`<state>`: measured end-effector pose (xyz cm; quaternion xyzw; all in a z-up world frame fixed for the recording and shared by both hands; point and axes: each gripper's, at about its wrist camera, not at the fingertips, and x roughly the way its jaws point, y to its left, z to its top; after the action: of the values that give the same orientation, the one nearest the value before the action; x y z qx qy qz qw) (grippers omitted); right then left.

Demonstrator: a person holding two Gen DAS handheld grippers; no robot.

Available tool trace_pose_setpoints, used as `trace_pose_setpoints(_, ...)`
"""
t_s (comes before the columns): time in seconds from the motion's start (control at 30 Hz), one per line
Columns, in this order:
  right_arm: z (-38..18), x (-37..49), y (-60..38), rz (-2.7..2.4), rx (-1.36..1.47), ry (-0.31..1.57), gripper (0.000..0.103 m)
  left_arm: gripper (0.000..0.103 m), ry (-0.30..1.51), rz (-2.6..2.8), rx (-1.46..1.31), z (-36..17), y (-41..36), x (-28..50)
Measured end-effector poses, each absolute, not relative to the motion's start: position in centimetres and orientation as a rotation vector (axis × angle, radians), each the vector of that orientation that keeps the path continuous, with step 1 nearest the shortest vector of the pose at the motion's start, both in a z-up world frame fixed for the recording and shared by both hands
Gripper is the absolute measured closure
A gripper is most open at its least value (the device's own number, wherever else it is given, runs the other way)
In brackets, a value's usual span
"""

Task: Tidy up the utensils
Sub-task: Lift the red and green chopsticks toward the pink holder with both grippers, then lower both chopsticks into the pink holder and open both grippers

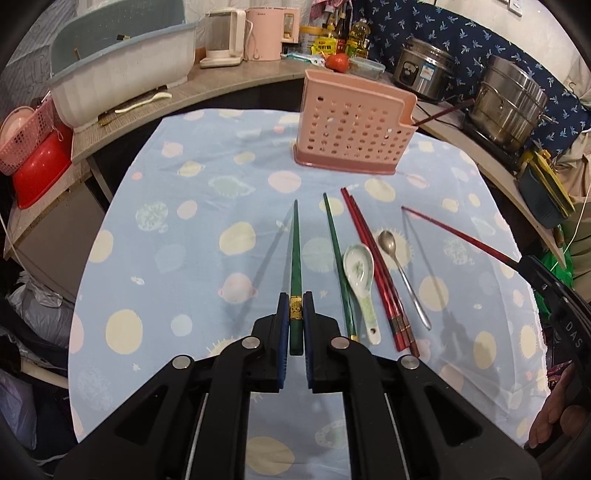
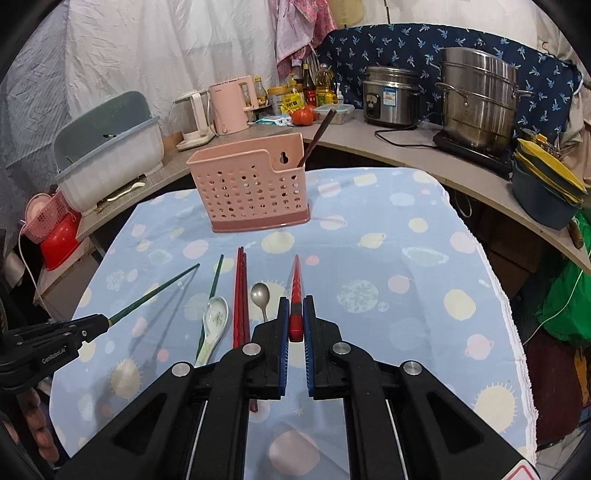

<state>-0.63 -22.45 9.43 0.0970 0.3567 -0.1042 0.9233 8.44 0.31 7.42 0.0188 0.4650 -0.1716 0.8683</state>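
White lettering reading "GenRobot.AI" runs along the side of the black plastic left gripper (image 2: 98,323) where it enters the right wrist view. In the left wrist view, the black body of the right gripper (image 1: 517,263) carries the white letters "DAS", with the rest of the word cut off. The pink electric kettle (image 1: 264,33) bears a small logo too blurred to read, and the labels on the yellow tin (image 2: 286,98) and the steel rice cooker (image 2: 389,96) are likewise illegible.
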Motion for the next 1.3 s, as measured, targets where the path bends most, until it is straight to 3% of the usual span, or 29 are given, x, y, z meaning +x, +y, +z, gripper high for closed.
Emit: trace_pose_setpoints(1.3,24.4,9.1,-25.5,-0.181,0.178,0.454,0.096,0.096,0.654,-0.391,0.053,25.8,-5.1,18.5)
